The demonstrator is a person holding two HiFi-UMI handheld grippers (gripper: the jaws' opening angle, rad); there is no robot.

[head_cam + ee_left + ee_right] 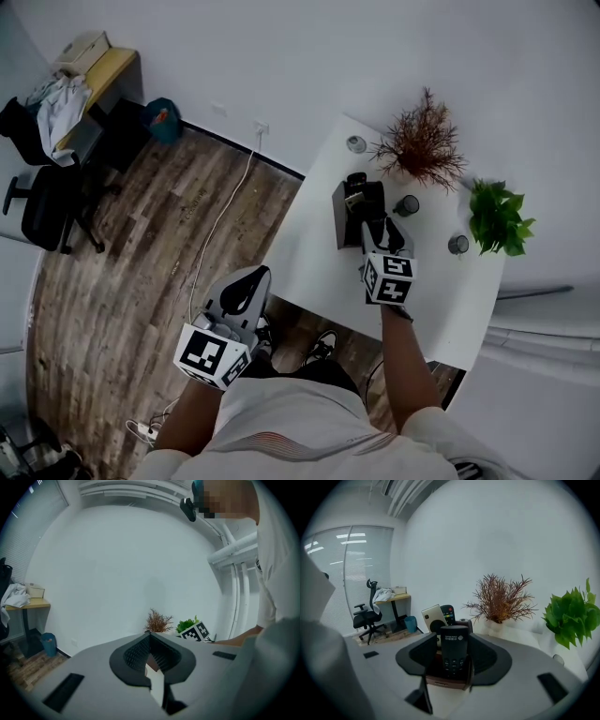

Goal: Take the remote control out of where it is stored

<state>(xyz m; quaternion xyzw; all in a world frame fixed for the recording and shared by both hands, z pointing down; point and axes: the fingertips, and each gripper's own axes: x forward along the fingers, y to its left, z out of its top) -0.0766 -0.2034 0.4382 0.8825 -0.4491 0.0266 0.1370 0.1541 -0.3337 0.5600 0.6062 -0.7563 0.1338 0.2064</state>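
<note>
remote (pixel 454 651) stands upright in holder (pixel 440 682), dead between spread jaws of right gripper (pixel 382 231), pads not pressing; left gripper (pixel 150 639) pressed together, empty, well apart.

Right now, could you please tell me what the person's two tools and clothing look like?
Both the left tool and the right tool have light grey bodies with dark ribbed pads. Each carries a white cube printed with black square markers. The person wears a white short-sleeved shirt.
</note>
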